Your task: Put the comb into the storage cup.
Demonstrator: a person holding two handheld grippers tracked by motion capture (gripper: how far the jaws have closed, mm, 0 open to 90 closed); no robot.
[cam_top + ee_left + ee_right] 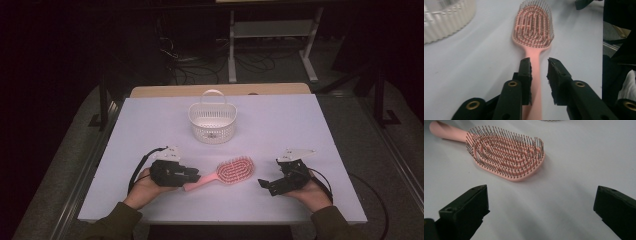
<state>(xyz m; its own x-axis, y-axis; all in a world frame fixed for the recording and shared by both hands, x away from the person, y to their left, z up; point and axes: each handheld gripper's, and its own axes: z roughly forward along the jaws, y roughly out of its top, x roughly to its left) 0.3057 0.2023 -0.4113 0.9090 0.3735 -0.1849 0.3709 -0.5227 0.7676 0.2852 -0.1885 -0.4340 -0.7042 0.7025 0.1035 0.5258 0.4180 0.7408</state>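
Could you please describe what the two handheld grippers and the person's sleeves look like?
Both the left gripper and the right gripper are black, boxy tools with two blunt black jaws, brass-coloured rivets at the jaw joints, a pale grey three-cornered plate on top and a black cable trailing behind. The sleeves are dark olive.

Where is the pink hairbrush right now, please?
In the high view, the hairbrush lies on the table between the two grippers, in front of the basket; its handle sits between the left gripper's fingers.
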